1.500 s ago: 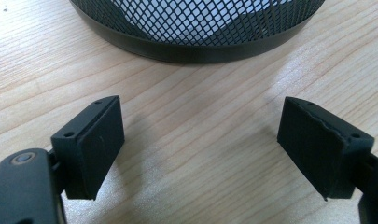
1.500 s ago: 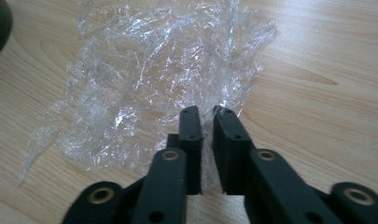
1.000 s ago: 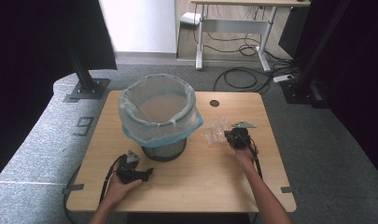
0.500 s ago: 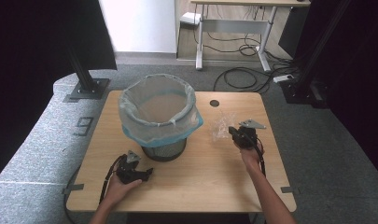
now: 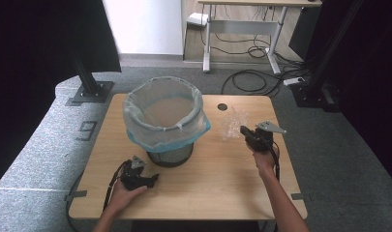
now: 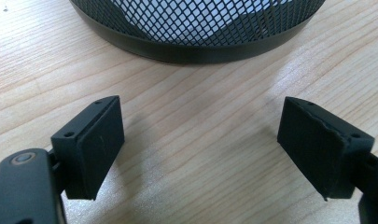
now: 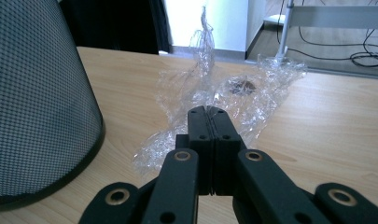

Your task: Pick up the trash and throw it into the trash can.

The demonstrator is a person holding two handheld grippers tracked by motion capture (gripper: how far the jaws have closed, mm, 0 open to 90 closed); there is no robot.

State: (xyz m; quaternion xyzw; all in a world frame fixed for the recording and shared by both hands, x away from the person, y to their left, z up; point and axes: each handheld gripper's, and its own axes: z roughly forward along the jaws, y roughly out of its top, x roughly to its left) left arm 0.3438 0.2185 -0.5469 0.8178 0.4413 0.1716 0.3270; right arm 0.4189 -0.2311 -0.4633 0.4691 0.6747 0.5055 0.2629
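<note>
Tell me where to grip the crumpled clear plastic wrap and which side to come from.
Pinch the near bunched edge of the crumpled clear plastic wrap, coming in low from the person's side, as the right gripper has: its jaws are shut on that edge. The wrap is thin and limp, so gathered folds probably hold best. The mesh wastebasket crowds its left.

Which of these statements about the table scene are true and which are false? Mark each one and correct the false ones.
1. The right gripper is shut on a piece of crumpled clear plastic wrap. True.
2. The left gripper is clamped on the bin's rim. False: its jaws stand open over bare table, in front of the base of the mesh bin.
3. The mesh bin is lined with a bag that folds over its rim. True.
4. The plastic wrap already lies inside the bin. False: it is outside, to the right of the bin in the high view.
5. The bin lies tipped on its side. False: it stands upright.
</note>
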